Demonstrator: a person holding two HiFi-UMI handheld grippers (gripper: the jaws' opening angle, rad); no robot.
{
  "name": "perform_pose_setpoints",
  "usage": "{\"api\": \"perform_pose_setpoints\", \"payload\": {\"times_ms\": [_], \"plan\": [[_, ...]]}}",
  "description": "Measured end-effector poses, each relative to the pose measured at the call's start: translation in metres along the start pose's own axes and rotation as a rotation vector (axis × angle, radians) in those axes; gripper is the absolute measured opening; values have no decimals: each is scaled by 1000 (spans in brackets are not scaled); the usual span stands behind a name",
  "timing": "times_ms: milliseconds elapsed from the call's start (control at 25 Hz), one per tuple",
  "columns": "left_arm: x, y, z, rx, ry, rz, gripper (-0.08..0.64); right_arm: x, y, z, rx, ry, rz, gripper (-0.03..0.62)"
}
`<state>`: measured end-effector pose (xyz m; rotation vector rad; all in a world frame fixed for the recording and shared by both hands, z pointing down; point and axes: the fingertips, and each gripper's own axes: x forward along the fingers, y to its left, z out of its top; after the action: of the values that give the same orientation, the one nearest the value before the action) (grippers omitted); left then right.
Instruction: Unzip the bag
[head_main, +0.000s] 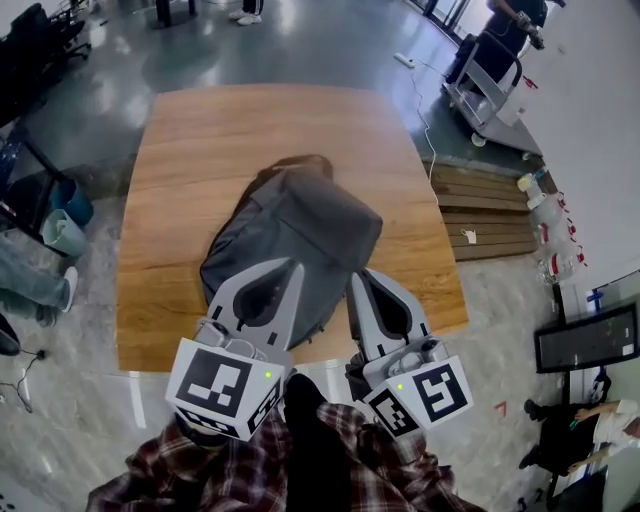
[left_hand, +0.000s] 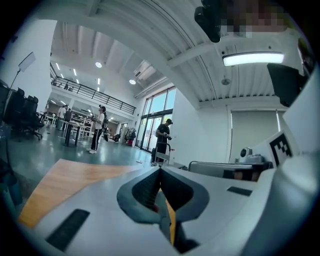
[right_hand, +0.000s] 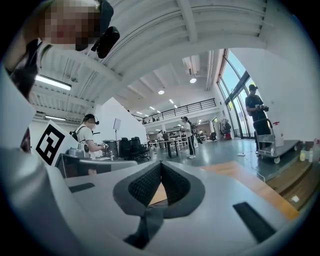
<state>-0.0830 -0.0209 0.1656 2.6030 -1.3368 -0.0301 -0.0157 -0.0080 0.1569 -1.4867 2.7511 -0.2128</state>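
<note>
A dark grey bag (head_main: 290, 240) lies in the middle of the wooden table (head_main: 200, 130), its brown top end pointing away from me. My left gripper (head_main: 297, 265) hovers over the bag's near end, jaws closed together with nothing between them. My right gripper (head_main: 360, 274) hangs beside it at the bag's near right corner, also shut and empty. In the left gripper view the left gripper (left_hand: 160, 171) points over the table toward the hall. The right gripper (right_hand: 161, 164) in its own view has its tips meeting. No zipper shows in any view.
The table's near edge (head_main: 330, 350) lies just under the grippers. Wooden pallets (head_main: 490, 215) and a trolley (head_main: 485, 90) stand to the right of the table. Bins (head_main: 62, 225) sit on the floor at the left. People stand far off in the hall (left_hand: 99, 127).
</note>
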Motion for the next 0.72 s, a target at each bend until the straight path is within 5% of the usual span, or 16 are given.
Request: {"api": "perform_pose_setpoints", "payload": {"times_ms": [360, 720], "plan": [[18, 10, -12, -10, 10, 85, 9, 17, -30, -13, 1, 63, 55, 11], [54, 13, -103, -78, 215, 104, 9, 16, -87, -81, 97, 204, -7, 11]]}}
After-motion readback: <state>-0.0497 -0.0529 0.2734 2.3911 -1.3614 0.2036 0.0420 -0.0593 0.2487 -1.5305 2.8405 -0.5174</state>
